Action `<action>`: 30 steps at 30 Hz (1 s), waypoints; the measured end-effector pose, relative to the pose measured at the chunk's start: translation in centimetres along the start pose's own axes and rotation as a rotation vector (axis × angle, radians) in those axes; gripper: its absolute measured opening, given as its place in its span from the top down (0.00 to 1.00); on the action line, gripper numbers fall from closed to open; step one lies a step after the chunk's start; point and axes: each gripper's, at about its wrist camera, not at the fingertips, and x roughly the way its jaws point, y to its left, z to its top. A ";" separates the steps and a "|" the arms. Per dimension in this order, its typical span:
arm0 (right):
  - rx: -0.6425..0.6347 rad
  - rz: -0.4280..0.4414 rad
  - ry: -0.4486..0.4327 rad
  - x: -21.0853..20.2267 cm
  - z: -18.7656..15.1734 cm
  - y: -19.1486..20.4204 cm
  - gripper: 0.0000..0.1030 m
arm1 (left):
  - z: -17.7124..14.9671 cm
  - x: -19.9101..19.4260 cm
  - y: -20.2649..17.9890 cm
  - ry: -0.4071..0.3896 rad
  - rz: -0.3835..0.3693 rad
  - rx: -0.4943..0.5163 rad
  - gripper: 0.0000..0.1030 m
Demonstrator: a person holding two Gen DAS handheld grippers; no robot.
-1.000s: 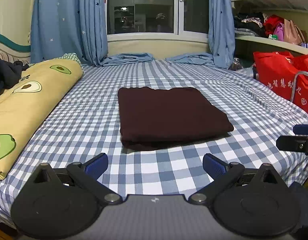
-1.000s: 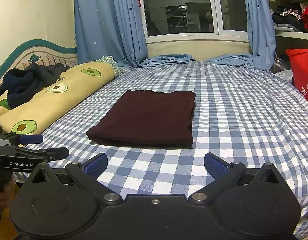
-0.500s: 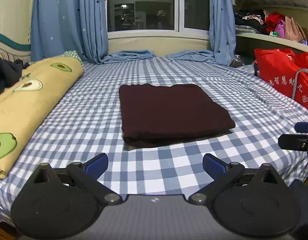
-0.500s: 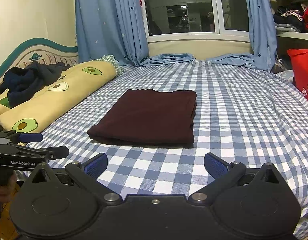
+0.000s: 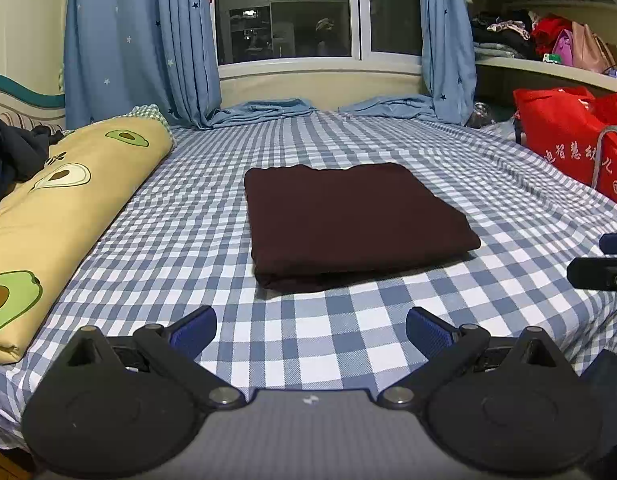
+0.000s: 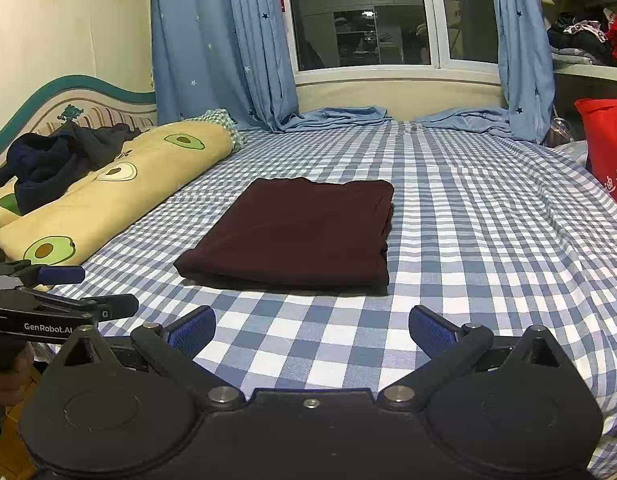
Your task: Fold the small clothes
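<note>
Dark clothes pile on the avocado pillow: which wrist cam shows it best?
Right wrist. There the dark clothes pile shows nearly whole, lying on the avocado pillow by the headboard. The left wrist view catches only its right part at the left frame edge; the rest is cut off.

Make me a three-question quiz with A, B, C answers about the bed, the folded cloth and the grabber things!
1. Where does the folded cloth lie?
A. on the checked bed sheet
B. on the shelf
C. on the avocado pillow

2. What colour is the cloth?
A. yellow
B. dark maroon
C. green

3. How is the left gripper?
A. shut on the cloth
B. shut, holding nothing
C. open, holding nothing

Answers: 1 A, checks show all around the cloth. 2 B, it looks deep brownish red in both views. 3 C, its blue fingers stand wide apart, short of the cloth.
</note>
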 end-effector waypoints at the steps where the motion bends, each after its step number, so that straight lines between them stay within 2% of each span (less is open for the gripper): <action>1: -0.001 -0.001 0.001 0.0 0.0 0.0 0.00 | -0.1 0.1 0.1 0.003 0.000 -0.002 0.01; 13: -0.018 0.013 0.018 0.8 -0.1 0.8 0.00 | -1.1 1.4 1.7 0.049 0.029 -0.001 0.01; 30: -0.039 0.023 0.023 1.6 0.2 2.3 0.00 | -1.0 1.4 2.4 0.038 0.048 -0.003 0.01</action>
